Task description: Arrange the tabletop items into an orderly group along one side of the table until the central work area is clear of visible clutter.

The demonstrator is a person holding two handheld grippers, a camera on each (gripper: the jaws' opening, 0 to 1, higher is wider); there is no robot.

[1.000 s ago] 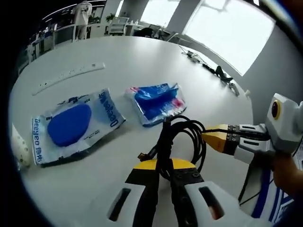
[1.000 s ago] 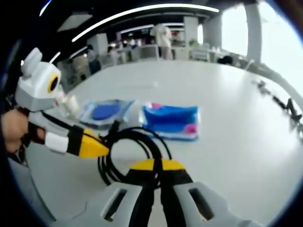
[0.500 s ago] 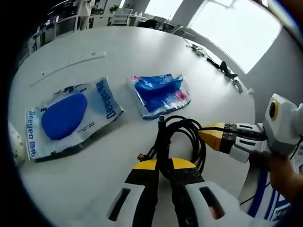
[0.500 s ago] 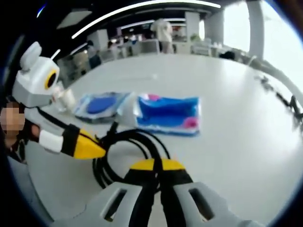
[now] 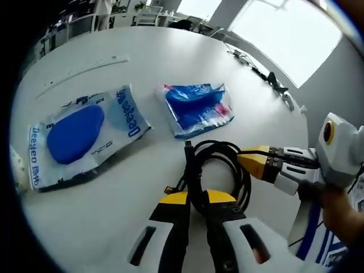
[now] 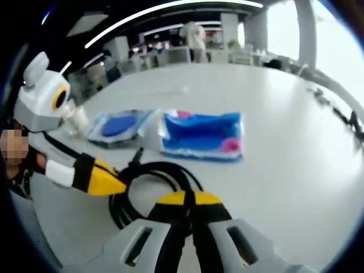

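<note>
- One white desk (image 5: 170,68); it carries everything
- Two blue packets: the larger (image 5: 79,136) lying beside the smaller (image 5: 196,108)
- One coiled black cable (image 5: 213,170), near the desk's edge; left gripper (image 5: 193,199) and right gripper (image 6: 185,199) both clench it

place: open-plan office | large white table (image 5: 170,62) | desks and chairs (image 6: 170,56) at 12 o'clock in right gripper view | ceiling light strips (image 6: 170,10) overhead | big bright windows (image 5: 284,34) at 1 o'clock in left gripper view
</note>
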